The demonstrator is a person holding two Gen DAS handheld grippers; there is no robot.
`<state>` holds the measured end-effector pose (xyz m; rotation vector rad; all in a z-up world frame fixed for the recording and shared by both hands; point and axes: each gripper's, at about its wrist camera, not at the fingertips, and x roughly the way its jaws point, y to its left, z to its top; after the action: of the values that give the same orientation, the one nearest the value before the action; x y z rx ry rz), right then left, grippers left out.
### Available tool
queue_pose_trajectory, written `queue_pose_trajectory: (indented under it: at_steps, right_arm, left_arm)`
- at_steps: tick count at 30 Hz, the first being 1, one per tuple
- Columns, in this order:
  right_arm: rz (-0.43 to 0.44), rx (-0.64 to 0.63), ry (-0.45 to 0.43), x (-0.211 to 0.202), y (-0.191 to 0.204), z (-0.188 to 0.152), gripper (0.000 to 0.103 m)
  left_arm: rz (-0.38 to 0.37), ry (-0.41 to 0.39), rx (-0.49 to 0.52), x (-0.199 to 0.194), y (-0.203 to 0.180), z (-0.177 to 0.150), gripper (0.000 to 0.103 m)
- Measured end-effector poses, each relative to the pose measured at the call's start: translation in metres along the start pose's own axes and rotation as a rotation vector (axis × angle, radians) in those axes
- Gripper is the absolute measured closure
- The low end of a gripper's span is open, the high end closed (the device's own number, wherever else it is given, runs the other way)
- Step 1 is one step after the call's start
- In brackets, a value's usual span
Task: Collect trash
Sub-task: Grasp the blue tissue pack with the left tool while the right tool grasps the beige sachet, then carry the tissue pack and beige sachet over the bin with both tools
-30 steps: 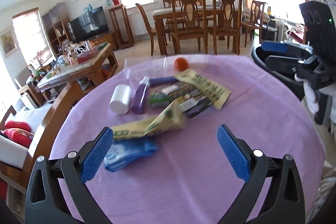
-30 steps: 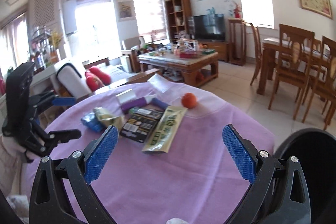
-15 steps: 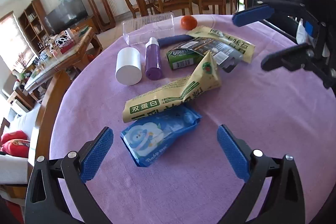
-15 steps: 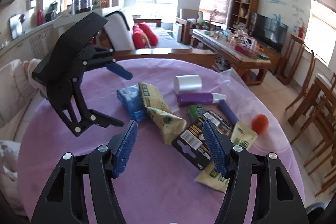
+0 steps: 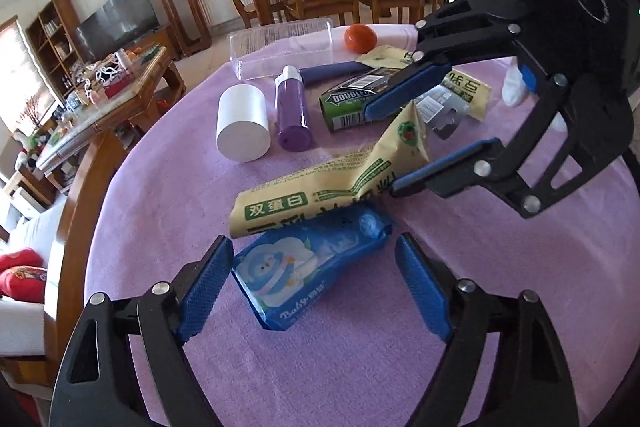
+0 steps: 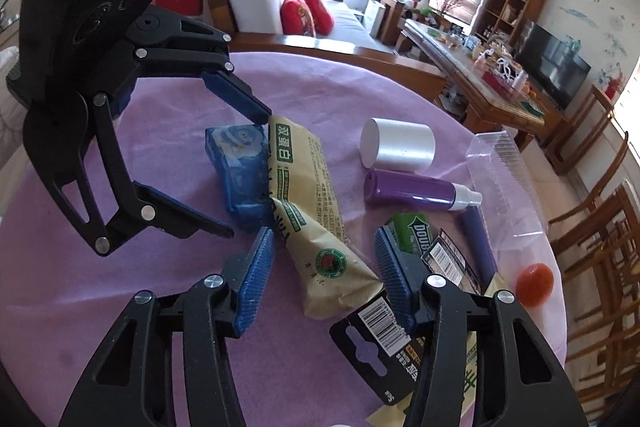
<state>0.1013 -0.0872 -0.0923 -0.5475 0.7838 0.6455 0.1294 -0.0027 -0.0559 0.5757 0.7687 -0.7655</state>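
L gripper (image 5: 314,283) is held low over the purple tablecloth (image 5: 360,367), jaws wide but just been closing in; the blue wet-wipe pack (image 5: 304,269) is straddled, L pad at or just off the pack edge, R pad clearly apart, so nothing is gripped yet. R gripper (image 6: 324,267) is about half open, jaws also just been closing, set either side of the raised end of the tan wrapper (image 6: 320,231); pads are not seen pressing on it.

For a clean pick, wipe pack to be squeezed across its short width, low on the pack. The tan wrapper lies across the pack's far edge, so one may be dragged w/ the other; the two lifts are best taken apart, wrapper first.

Also on the cloth, L to R in L wrist view: white cylinder (image 5: 242,125), purple spray bottle (image 5: 294,111), clear plastic box (image 5: 282,47), green gum pack (image 5: 352,105), black carded packaging (image 6: 384,339) close by R pad (may be snagged), orange ball (image 5: 360,38). No bin is seen.
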Motion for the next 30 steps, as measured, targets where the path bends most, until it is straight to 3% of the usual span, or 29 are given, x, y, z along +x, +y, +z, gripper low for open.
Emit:
queue_pose_trajectory:
  at_steps: [8, 9, 11, 13, 14, 25, 30]
  right_arm:
    - [0.017, 0.031, 0.001, 0.005, -0.005, 0.004, 0.057]
    - [0.015, 0.044, 0.002, 0.005, -0.007, 0.004, 0.066]
    - [0.015, 0.073, 0.009, 0.008, -0.013, 0.008, 0.07]
    - [0.028, 0.097, 0.003, 0.004, -0.015, 0.007, 0.073]
    - [0.028, 0.102, -0.001, 0.001, -0.014, 0.005, 0.074]
    - [0.088, 0.255, -0.127, -0.042, -0.024, -0.01, 0.076]
    - [0.073, 0.33, -0.169, -0.061, -0.03, -0.022, 0.076]
  left_arm:
    - [0.015, 0.015, 0.005, 0.002, 0.001, 0.0, 0.021]
    - [0.018, 0.018, 0.005, 0.002, 0.002, 0.0, 0.021]
    - [0.034, 0.023, 0.004, 0.003, 0.002, 0.0, 0.027]
    - [-0.03, 0.028, -0.036, 0.003, 0.008, 0.0, 0.052]
    - [-0.06, 0.032, -0.071, 0.003, 0.012, -0.001, 0.057]
    - [-0.044, 0.019, -0.139, -0.008, 0.01, -0.006, 0.073]
    - [-0.034, -0.034, -0.246, -0.019, 0.01, -0.006, 0.081]
